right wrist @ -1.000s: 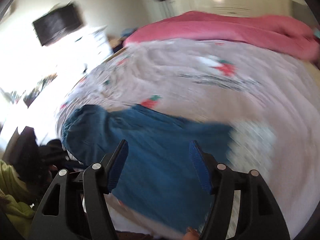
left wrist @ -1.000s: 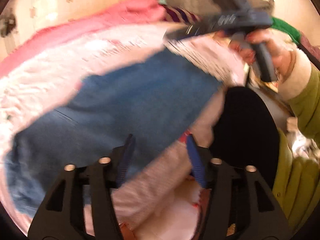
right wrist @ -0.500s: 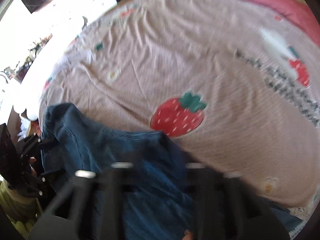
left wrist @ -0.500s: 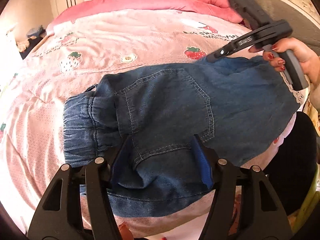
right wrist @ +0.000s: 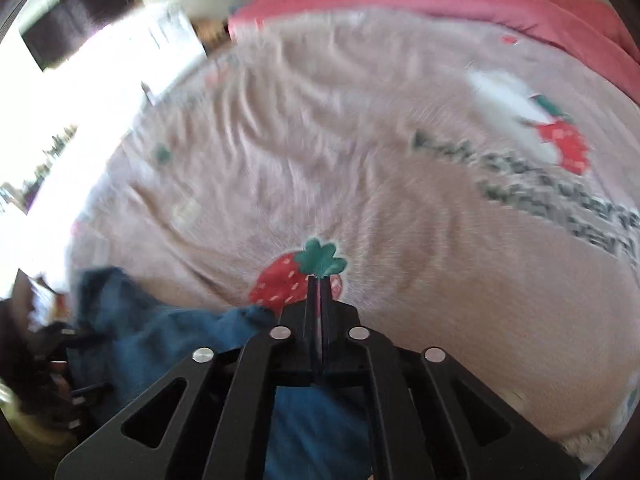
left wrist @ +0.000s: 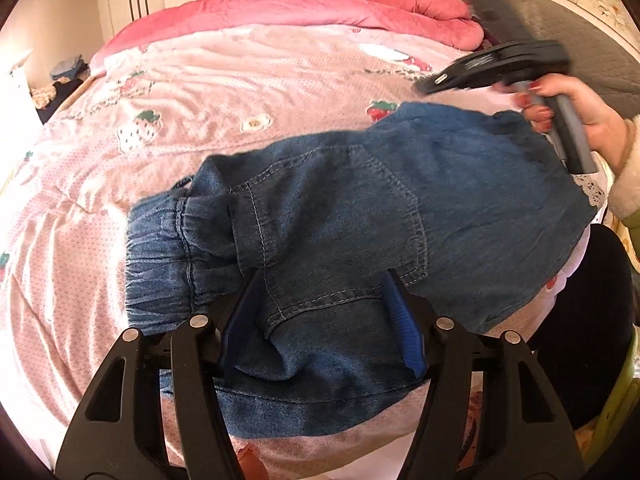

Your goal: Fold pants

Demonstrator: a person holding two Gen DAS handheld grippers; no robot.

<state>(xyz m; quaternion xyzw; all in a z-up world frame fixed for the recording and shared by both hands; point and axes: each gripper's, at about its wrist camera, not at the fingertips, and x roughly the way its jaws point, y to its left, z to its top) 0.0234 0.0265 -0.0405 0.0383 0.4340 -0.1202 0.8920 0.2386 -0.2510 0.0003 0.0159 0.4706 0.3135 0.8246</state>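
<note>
The left gripper (left wrist: pixel 324 320) points forward and down with its jaws spread wide, the blue ribbed pads (left wrist: pixel 404 320) well apart and denim lying between them. The right gripper (right wrist: pixel 318 280) has its jaws pressed together, fingertips meeting in a thin line. In the left wrist view the right hand (left wrist: pixel 576 112), with red-painted nails, wraps the grey handle of that gripper.

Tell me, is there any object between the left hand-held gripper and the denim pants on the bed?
Nothing visible does. The left hand-held gripper is open directly over the denim pants, its blue pads on either side of the cloth near the pocket. Only the pink bedspread lies around them.
</note>
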